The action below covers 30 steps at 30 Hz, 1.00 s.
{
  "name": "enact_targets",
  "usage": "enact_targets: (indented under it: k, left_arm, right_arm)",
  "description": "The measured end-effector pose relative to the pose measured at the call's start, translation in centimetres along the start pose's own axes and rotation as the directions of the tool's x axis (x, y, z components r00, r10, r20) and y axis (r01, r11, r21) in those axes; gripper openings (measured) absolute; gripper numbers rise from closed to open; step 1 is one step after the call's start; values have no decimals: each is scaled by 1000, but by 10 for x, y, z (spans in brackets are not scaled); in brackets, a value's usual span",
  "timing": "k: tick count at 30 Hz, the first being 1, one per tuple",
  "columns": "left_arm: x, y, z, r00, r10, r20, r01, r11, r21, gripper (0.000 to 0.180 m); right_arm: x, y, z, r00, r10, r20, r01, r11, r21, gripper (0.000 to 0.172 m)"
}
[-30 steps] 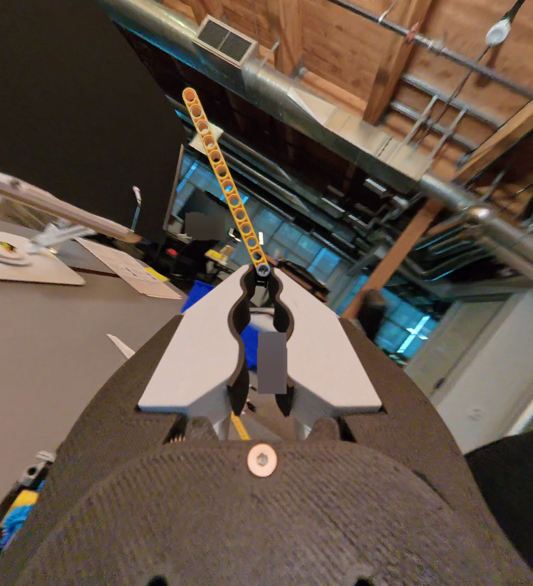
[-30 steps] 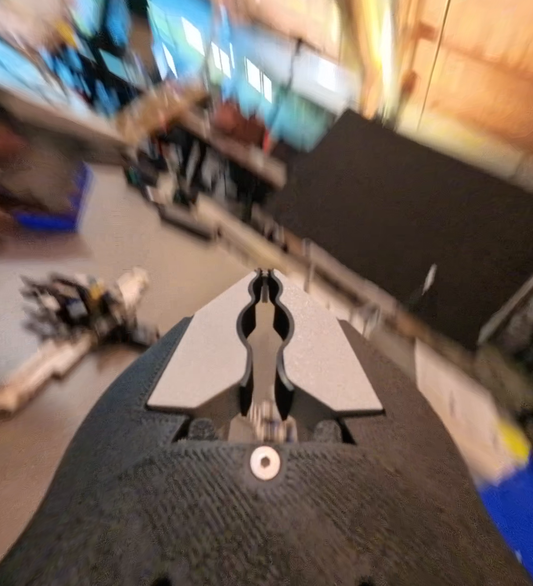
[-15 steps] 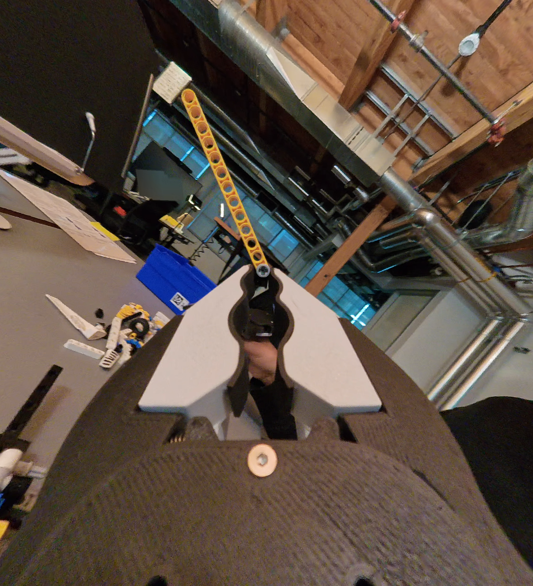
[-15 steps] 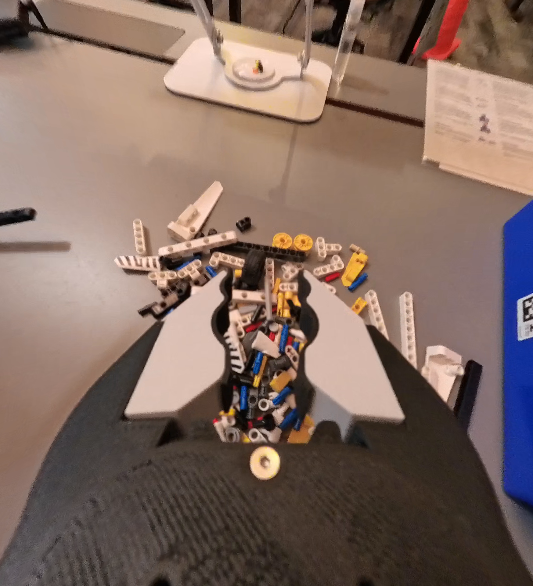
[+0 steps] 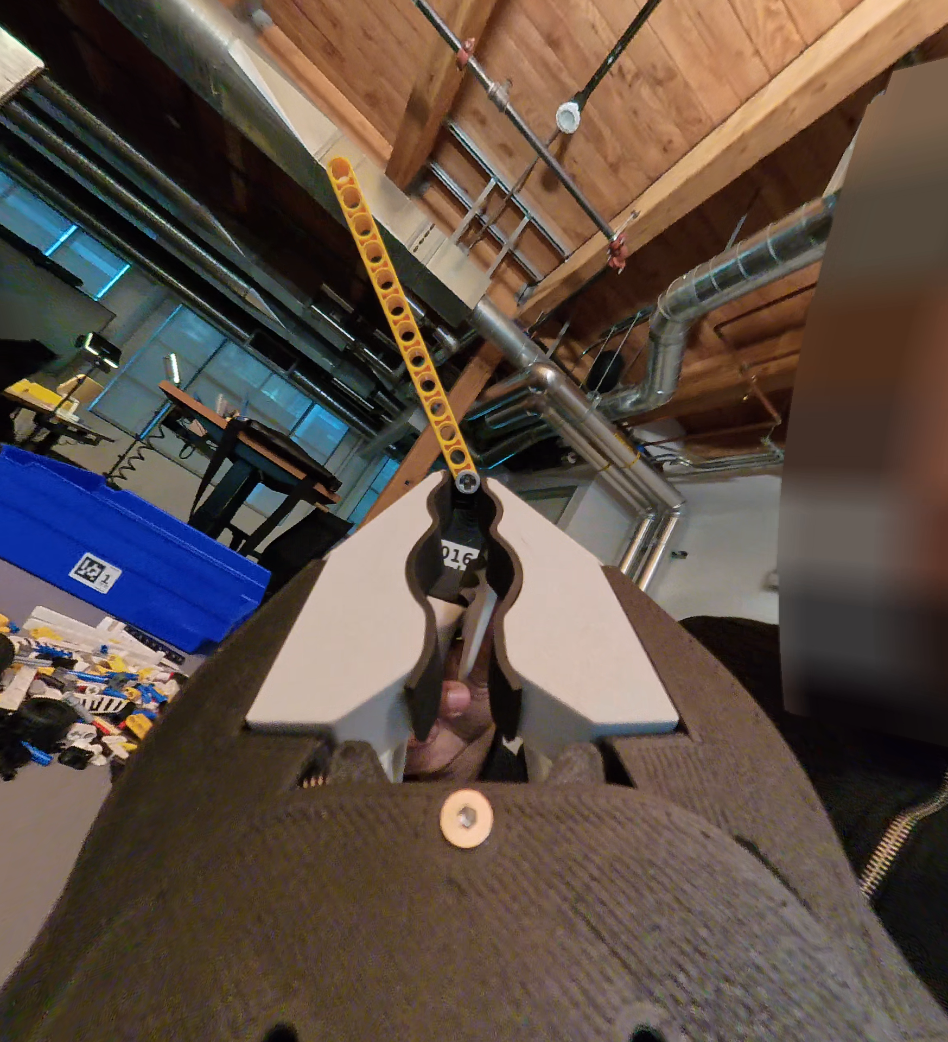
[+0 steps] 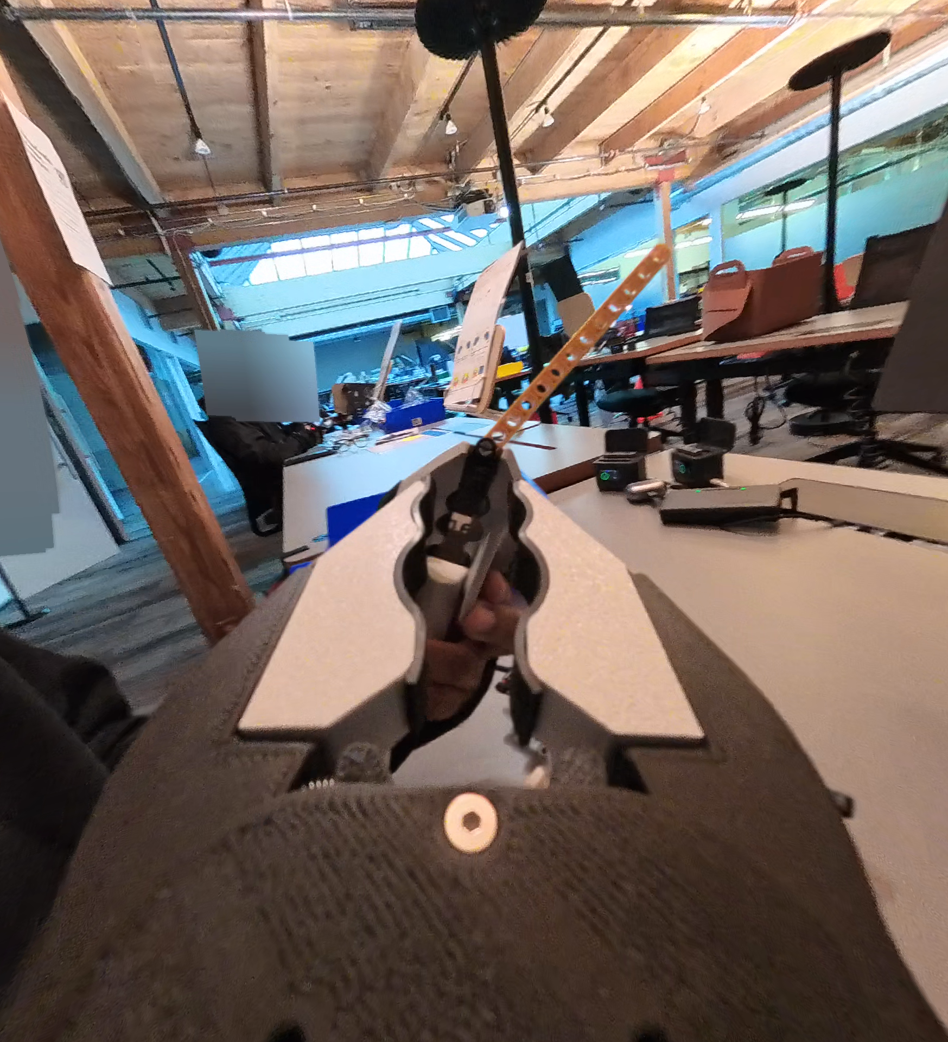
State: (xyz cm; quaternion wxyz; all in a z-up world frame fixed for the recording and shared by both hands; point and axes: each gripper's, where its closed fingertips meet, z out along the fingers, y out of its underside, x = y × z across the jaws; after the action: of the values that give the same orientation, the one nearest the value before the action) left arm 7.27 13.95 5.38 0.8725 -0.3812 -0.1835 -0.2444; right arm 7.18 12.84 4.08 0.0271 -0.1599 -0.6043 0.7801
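My left gripper (image 5: pixel 464 488) is shut on the lower end of a long yellow beam with holes (image 5: pixel 404 332), where a grey pin (image 5: pixel 467 482) sits in the end hole. The beam sticks up and to the left, high above the table. My right gripper (image 6: pixel 484 454) faces it tip to tip. Its fingertips stand close on either side of the same end of the beam (image 6: pixel 578 344), and I cannot tell whether they press on it. Each view shows the other gripper's black underside through the jaws, in the left wrist view (image 5: pixel 457 541) and the right wrist view (image 6: pixel 468 507), with a hand below.
A blue bin (image 5: pixel 105 541) stands on the grey table (image 5: pixel 9 846), with a pile of small building pieces (image 5: pixel 37 693) in front of it. Black charger cases (image 6: pixel 618 468) and a flat black box (image 6: pixel 719 502) lie on the table's far side. A wooden post (image 6: pixel 105 361) stands at the left. Both grippers' tips are close together, under 4 cm apart.
My left gripper kept hold of the beam while it swung round. My right gripper was shut, then stood open over the pile of pieces, and is now raised to the beam's end with narrower jaws.
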Motion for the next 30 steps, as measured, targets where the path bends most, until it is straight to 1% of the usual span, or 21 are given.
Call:
enact_targets:
  k: [3,5,7,9,11,13,15,18,20,22,23,25,27,30]
  left_arm:
    - [1,2,2,1000,21,19,-21,1000,-16,5]
    - [-1,3,3,999,27,40,-27,1000,-14,5]
    - [-1,3,3,999,22,38,-22,1000,-10,5]
    - [1,4,4,1000,8,19,-8,1000,-2,5]
    - [2,4,7,1000,6,15,-6,1000,6,4]
    - [3,6,9,1000,13,17,-13,1000,12,5]
    - [4,8,11,1000,16,12,-17,1000,14,5]
    - [4,9,12,1000,12,15,-12,1000,4,5]
    - [1,11,11,999,30,35,-29,999,-17,7]
    - [0,8,9,998,41,49,-40,999,-19,20]
    - [0,6,7,998,42,56,-41,999,-11,20]
    - [-1,3,5,997,46,70,-45,999,-12,18]
    - [-3,4,4,996,43,76,-41,999,-24,8]
    - [-2,5,4,999,10,52,-8,999,-34,4]
  right_arm:
    - [0,-11,-4,997,-62,-45,64,997,53,11]
    - [-1,-12,-6,992,-112,-61,115,992,46,0]
    - [0,-11,-7,982,-165,-88,168,985,29,0]
    - [0,-11,-8,977,-185,-105,189,982,26,0]
    - [1,-11,-9,973,-194,-122,197,980,15,10]
    - [1,-10,-10,973,-198,-121,200,980,7,14]
    - [-1,-10,-10,980,-169,-105,171,985,9,15]
    - [-1,-11,-12,991,-107,-75,109,994,22,6]
    - [0,-10,-14,997,-58,-50,60,998,23,6]
    - [3,-11,-16,998,-34,-49,36,999,37,6]
    - [4,-12,-18,998,-37,-55,40,998,42,5]
    - [5,-9,-18,996,-66,-63,67,998,10,5]
    - [3,-5,-17,992,-108,-61,107,994,-27,5]
    - [3,-2,-15,984,-159,-81,156,987,-48,6]
